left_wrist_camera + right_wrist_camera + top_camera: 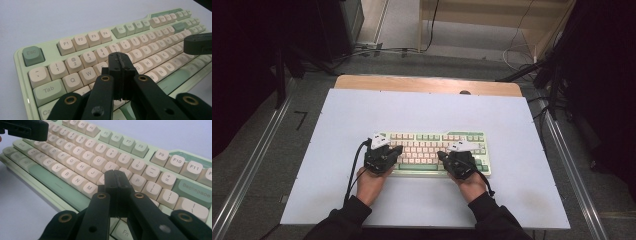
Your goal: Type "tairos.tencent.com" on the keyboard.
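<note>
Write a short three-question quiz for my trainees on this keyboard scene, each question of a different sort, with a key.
1. True or false: both grippers' jaws stand wide open.
2. Which colour is the spacebar of the pale green keyboard with cream keycaps? A red, B green, C black.
3. Fill in: the keyboard lies on a pale lilac ____ over the wooden table.

Key
1. False: the left gripper and the right gripper are both shut, with nothing between the pads, tips poised over the keys.
2. B: the spacebar is green.
3. Mat.
</note>
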`<control>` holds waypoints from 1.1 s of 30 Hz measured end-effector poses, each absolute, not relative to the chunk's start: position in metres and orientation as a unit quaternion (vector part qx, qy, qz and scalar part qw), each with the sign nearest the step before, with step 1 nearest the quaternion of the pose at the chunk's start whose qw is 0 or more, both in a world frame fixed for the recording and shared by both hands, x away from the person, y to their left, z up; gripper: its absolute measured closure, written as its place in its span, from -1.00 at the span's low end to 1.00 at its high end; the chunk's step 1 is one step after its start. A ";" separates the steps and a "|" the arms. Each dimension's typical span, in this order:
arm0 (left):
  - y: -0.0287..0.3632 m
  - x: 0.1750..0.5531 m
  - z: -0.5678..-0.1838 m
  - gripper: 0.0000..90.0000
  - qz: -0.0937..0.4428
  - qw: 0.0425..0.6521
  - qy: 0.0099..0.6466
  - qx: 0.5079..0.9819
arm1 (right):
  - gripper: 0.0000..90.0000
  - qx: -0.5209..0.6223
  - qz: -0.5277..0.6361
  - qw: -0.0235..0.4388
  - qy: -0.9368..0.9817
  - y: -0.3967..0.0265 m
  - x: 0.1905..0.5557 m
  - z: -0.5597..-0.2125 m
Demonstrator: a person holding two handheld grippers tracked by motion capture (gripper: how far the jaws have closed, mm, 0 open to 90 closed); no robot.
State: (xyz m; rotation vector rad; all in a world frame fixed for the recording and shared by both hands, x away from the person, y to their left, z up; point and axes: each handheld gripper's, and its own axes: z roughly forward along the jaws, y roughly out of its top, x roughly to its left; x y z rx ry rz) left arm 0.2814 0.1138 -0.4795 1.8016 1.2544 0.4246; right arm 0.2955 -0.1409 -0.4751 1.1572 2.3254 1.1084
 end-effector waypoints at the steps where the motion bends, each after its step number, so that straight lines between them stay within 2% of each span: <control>1: 0.114 0.281 -0.480 1.00 0.170 0.436 0.504 0.726 | 0.94 0.405 0.389 0.159 0.812 -0.141 0.296 -0.475; 33: 0.099 0.273 -0.492 1.00 0.152 0.417 0.493 0.748 | 0.93 0.406 0.389 0.161 0.811 -0.139 0.301 -0.475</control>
